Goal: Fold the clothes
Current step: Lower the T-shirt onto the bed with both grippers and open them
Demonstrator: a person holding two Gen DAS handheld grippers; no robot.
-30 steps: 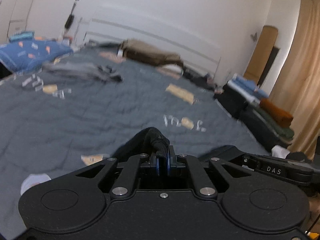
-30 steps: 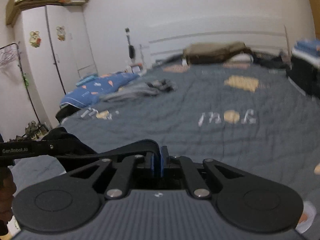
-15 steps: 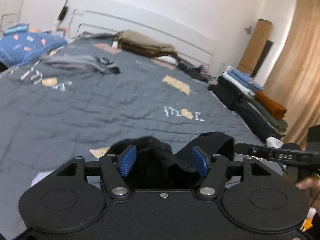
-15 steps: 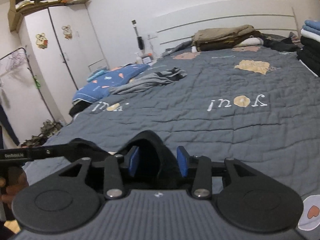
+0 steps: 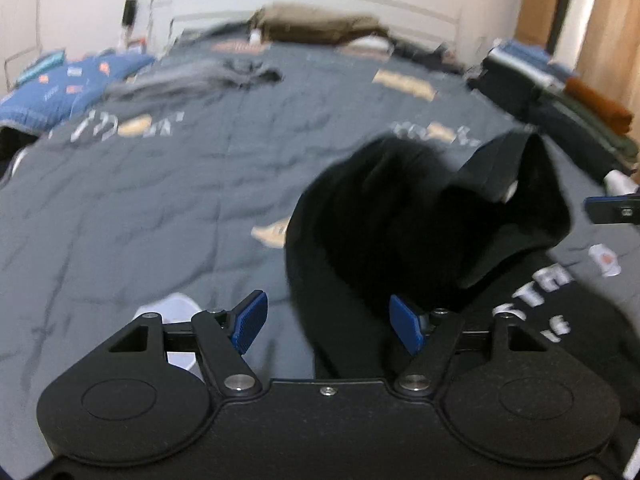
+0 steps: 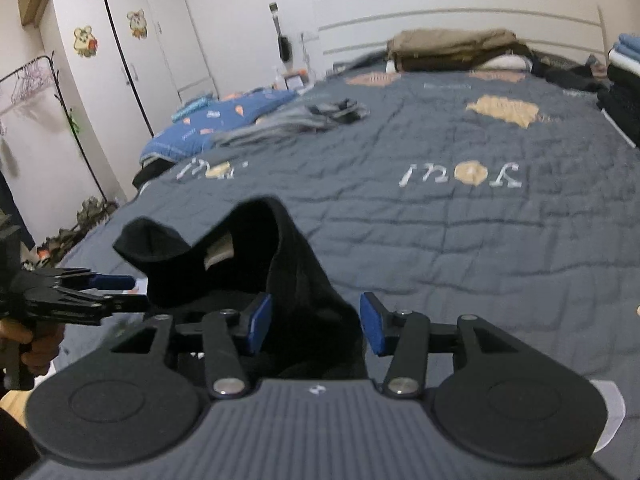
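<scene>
Right wrist: wardrobe (image 6: 132,56); left wrist alone: white lettering on black garment (image 5: 400,216).

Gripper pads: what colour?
Blue, ribbed, on both grippers' fingers; clearest in the right wrist view.

Left-wrist view motion-blurred; black garment (image 5: 400,232) lettering partly hidden.

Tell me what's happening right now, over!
Left hand-held gripper and right hand-held gripper both opening, letting go. Black garment slumped on the grey quilt, still between the pads. Nothing blocking. Over.
</scene>
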